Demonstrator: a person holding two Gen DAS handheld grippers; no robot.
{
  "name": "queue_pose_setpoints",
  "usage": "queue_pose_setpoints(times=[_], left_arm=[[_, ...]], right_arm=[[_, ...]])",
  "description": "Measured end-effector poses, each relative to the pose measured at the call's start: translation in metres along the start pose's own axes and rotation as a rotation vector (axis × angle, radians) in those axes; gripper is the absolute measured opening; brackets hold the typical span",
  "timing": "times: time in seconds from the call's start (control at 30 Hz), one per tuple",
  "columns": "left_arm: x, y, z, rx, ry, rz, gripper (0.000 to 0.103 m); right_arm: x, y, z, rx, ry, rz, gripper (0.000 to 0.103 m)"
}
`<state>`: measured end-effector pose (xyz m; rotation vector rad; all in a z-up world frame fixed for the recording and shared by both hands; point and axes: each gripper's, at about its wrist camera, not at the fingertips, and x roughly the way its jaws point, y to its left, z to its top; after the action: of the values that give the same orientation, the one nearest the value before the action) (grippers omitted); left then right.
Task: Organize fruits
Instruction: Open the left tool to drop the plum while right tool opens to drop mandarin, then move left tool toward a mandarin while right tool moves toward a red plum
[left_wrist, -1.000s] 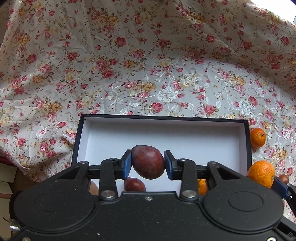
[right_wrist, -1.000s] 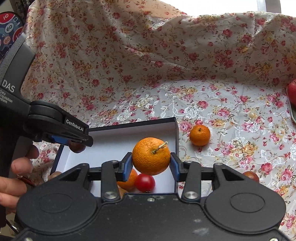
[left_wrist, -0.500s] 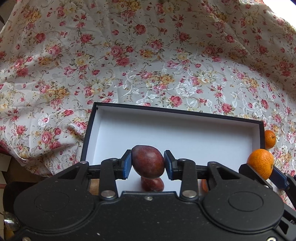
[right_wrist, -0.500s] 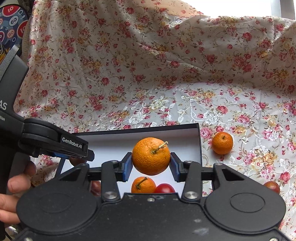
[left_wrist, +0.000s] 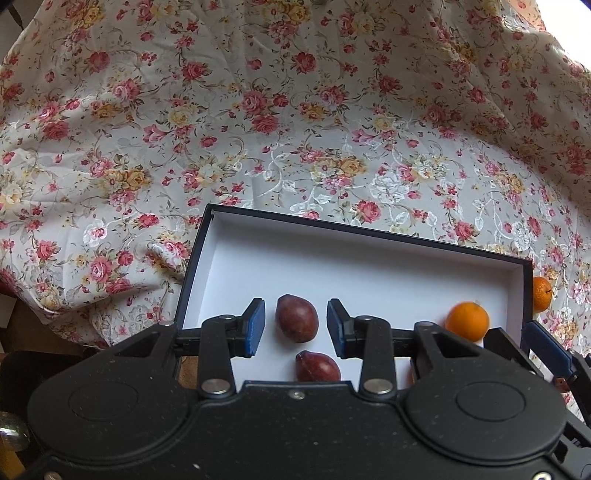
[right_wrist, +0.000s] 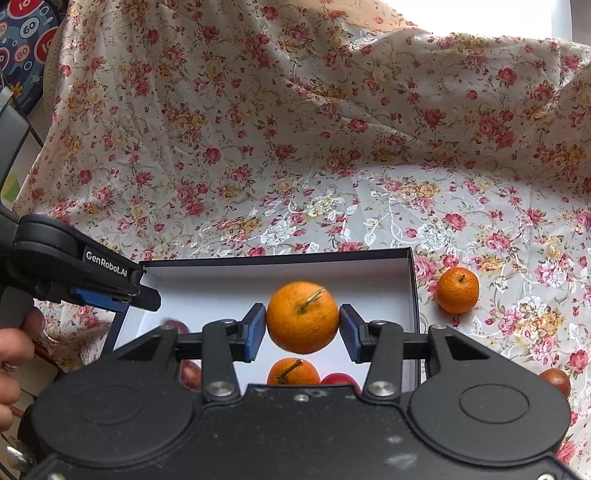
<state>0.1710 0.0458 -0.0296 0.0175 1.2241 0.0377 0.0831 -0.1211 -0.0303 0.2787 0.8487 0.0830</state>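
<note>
A black box with a white inside (left_wrist: 369, 236) lies on the floral cloth. My left gripper (left_wrist: 295, 321) hangs over it, open. A dark plum (left_wrist: 296, 322) shows between its blue pads with clear gaps on both sides. A second plum (left_wrist: 317, 367) lies in the box below it. My right gripper (right_wrist: 302, 323) is over the box's (right_wrist: 277, 254) right half with its jaws opening. A blurred orange (right_wrist: 302, 317) is between the pads, with a thin gap at each. Under it in the box lie another orange (right_wrist: 293, 371) and a red fruit (right_wrist: 338, 378).
One orange (right_wrist: 457, 290) and a dark red fruit (right_wrist: 556, 380) lie on the cloth right of the box. The cloth rises in folds behind. A person's hand (right_wrist: 14, 343) holds the left gripper (right_wrist: 147, 295) at the box's left end.
The left jaws have spread apart and let go of the plum. The right jaws have widened a little and the orange has blurred and sunk slightly. Both views have shifted across the box.
</note>
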Motion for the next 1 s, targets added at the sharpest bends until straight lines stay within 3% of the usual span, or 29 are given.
queue_pose_setpoints(times=[0.6, 0.83, 1.0], left_arm=[[-0.012, -0.043, -0.008, 0.088, -0.016, -0.016, 0.045], [-0.019, -0.071, -0.013, 0.142, -0.035, -0.018, 0.045], [-0.025, -0.094, -0.017, 0.188, -0.047, -0.021, 0.045]], right_arm=[[-0.015, -0.016, -0.002, -0.020, -0.040, -0.060, 0.047], [-0.031, -0.031, -0.005, -0.022, -0.096, -0.121, 0.048], [-0.037, -0.046, -0.008, -0.023, -0.062, -0.178, 0.049]])
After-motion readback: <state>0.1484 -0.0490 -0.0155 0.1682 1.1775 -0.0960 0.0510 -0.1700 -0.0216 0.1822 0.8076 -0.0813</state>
